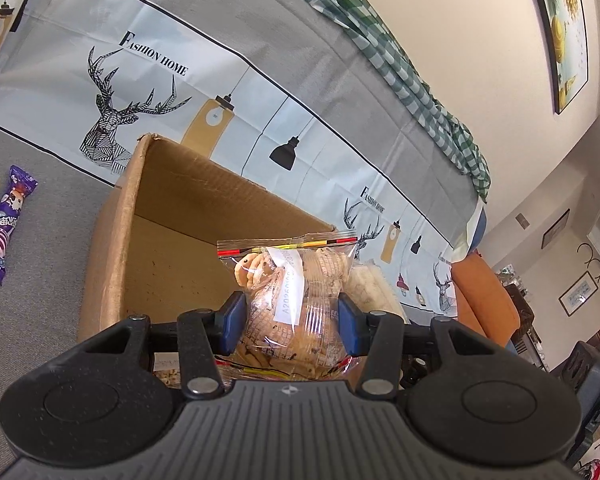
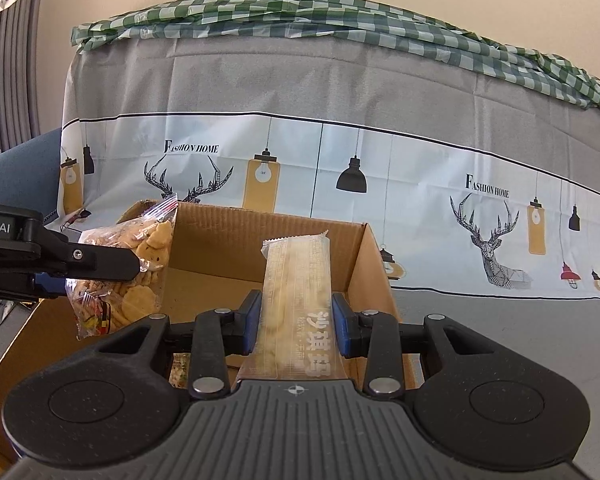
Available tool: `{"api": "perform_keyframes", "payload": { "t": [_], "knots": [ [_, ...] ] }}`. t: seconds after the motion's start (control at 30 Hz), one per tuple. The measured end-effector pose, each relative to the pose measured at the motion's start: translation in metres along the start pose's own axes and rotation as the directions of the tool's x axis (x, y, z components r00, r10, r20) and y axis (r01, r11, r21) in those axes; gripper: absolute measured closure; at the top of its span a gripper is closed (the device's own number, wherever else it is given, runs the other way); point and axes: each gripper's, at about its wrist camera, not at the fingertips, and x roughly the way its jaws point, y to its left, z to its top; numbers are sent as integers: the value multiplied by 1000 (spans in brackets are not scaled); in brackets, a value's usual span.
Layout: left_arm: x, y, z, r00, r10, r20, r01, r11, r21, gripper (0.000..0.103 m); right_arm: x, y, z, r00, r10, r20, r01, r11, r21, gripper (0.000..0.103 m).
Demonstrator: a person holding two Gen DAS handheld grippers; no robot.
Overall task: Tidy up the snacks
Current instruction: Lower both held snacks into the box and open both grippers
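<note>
Left wrist view: left gripper (image 1: 291, 322) clamps a clear zip bag of cookies (image 1: 290, 300), hanging above the open cardboard box (image 1: 112, 248) near its front rim.

Right wrist view: right gripper (image 2: 296, 322) grips a long wafer packet (image 2: 296, 292), long axis pointing ahead over the box's right front corner.

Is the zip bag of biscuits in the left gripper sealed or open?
Sealed, apparently: the zip bag of biscuits, held above the cardboard box, shows its striped zip strip flat and closed.

Deer-print cover (image 2: 340, 152) over sofa — green checked cloth (image 2: 340, 12) on top; framed picture (image 1: 560, 28).
</note>
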Motion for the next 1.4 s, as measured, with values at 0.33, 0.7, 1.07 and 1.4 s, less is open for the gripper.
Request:
{"api": "perform_keyframes", "payload": {
  "t": [0.33,0.7,1.07,1.4],
  "knots": [
    [0,-1,0,1000,2,-3,-2,1000,4,51,3,4,-1,1000,0,-5,0,1000,-9,65],
    [2,-3,-1,1000,1,-6,0,1000,14,51,3,6,-2,1000,-1,-7,1,1000,-16,65],
    [2,-3,-1,1000,2,-5,-2,1000,14,51,3,7,-2,1000,-1,-8,1,1000,-18,65],
    [2,-3,-1,1000,1,-5,-1,1000,14,51,4,8,-2,1000,-1,-11,1,1000,-20,65]
  ]
}}
